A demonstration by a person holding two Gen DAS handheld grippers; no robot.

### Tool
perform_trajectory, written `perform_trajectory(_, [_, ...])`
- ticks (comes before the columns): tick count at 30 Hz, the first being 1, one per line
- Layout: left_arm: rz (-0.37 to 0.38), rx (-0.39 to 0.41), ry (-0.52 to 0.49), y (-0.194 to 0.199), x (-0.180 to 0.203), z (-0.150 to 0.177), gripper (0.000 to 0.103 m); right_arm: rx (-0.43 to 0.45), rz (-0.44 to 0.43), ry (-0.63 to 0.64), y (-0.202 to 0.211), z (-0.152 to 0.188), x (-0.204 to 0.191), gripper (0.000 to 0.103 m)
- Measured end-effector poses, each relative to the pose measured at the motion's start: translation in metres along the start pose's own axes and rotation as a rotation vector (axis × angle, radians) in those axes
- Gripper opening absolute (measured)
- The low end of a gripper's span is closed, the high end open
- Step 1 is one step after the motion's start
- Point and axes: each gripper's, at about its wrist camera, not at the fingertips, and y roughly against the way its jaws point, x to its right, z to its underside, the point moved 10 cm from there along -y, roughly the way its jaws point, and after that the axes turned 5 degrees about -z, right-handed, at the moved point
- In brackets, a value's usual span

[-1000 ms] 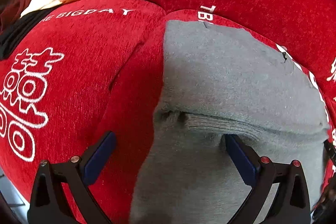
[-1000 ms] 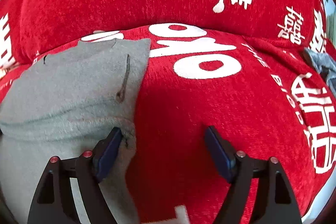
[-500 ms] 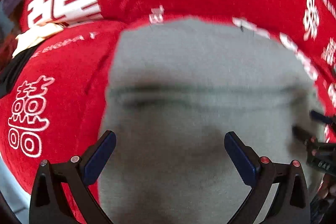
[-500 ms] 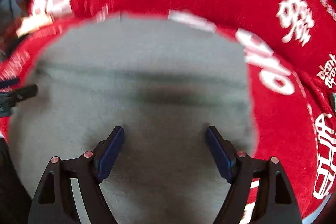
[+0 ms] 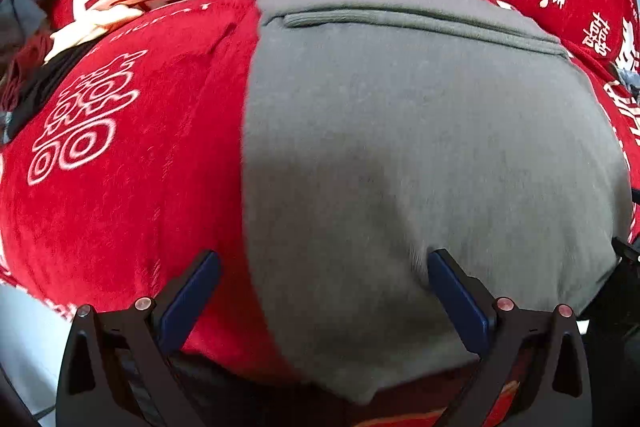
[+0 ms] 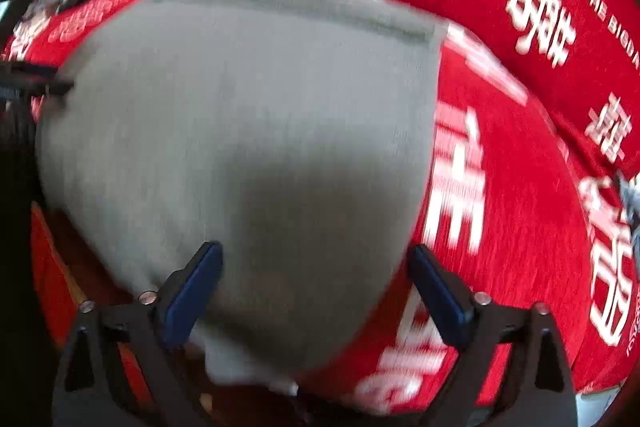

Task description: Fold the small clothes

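Both claws, left [image 5: 324, 291] and right [image 6: 316, 283], gaping, empty; right just widened. Grey garment [image 5: 420, 147] under them on red printed cover [image 5: 132, 211]; clothes heap [image 5: 28, 39] far-left, blurry.

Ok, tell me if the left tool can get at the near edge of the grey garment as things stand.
Probably yes. The left tool is open and points down at the grey garment, whose left edge runs between its jaws. Nothing lies on the garment's near part, and the right tool hangs open over its other side.

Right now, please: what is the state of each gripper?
Left gripper: open, holding nothing, over the near edge of the grey garment.
Right gripper: open, jaws just widened, holding nothing, grey garment below.
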Motion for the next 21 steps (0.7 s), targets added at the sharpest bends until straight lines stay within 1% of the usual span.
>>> perform_trajectory(1, [-0.022, 0.002, -0.009, 0.004, -0.002, -0.001, 0.103, -0.016, 0.006, -0.001, 0.002, 0.001, 0.000, 0.096])
perform_trajectory(2, [-0.035, 0.035, -0.022, 0.015, -0.001, -0.005, 0.103, 0.001, 0.017, 0.004, 0.010, -0.005, -0.001, 0.096])
perform_trajectory(4, [0.001, 0.086, -0.055, 0.030, 0.015, -0.012, 0.103, 0.082, 0.024, 0.025, 0.025, -0.023, -0.008, 0.096])
perform_trajectory(5, [0.033, 0.106, -0.089, 0.037, 0.032, -0.016, 0.103, 0.137, 0.012, 0.050, 0.033, -0.040, -0.020, 0.096])
perform_trajectory(7, [0.063, 0.130, -0.162, 0.041, 0.062, -0.019, 0.103, 0.179, -0.027, 0.106, 0.032, -0.062, -0.047, 0.096])
perform_trajectory(8, [0.066, 0.133, -0.204, 0.039, 0.074, -0.016, 0.103, 0.179, -0.039, 0.135, 0.027, -0.069, -0.059, 0.096])
perform_trajectory(9, [0.048, 0.118, -0.268, 0.030, 0.091, -0.012, 0.103, 0.169, -0.045, 0.175, 0.019, -0.074, -0.071, 0.096])
perform_trajectory(10, [0.023, 0.096, -0.294, 0.021, 0.096, -0.009, 0.103, 0.145, -0.037, 0.227, 0.008, -0.075, -0.084, 0.096])
perform_trajectory(11, [-0.001, 0.070, -0.307, 0.012, 0.096, -0.005, 0.103, 0.119, -0.021, 0.262, 0.000, -0.071, -0.090, 0.096])
perform_trajectory(12, [0.000, 0.026, -0.297, -0.001, 0.091, 0.003, 0.103, 0.081, 0.009, 0.298, -0.011, -0.066, -0.093, 0.096])
perform_trajectory(13, [0.036, 0.027, -0.257, -0.001, 0.086, 0.005, 0.103, 0.069, 0.017, 0.316, -0.016, -0.061, -0.093, 0.096])
perform_trajectory(14, [0.049, 0.020, -0.230, 0.000, 0.079, 0.007, 0.103, 0.094, -0.008, 0.295, -0.012, -0.055, -0.089, 0.096])
perform_trajectory(16, [0.029, -0.006, -0.204, -0.004, 0.059, 0.015, 0.103, 0.065, -0.026, 0.233, -0.011, -0.033, -0.070, 0.097])
perform_trajectory(17, [0.031, -0.016, -0.195, -0.006, 0.053, 0.020, 0.103, 0.074, -0.016, 0.218, -0.007, -0.023, -0.060, 0.098])
perform_trajectory(20, [0.022, -0.065, -0.172, -0.010, 0.037, 0.032, 0.103, 0.027, 0.042, 0.217, -0.005, 0.009, -0.040, 0.100])
perform_trajectory(21, [0.023, -0.074, -0.164, -0.010, 0.039, 0.031, 0.103, 0.015, 0.053, 0.216, -0.003, 0.013, -0.037, 0.100])
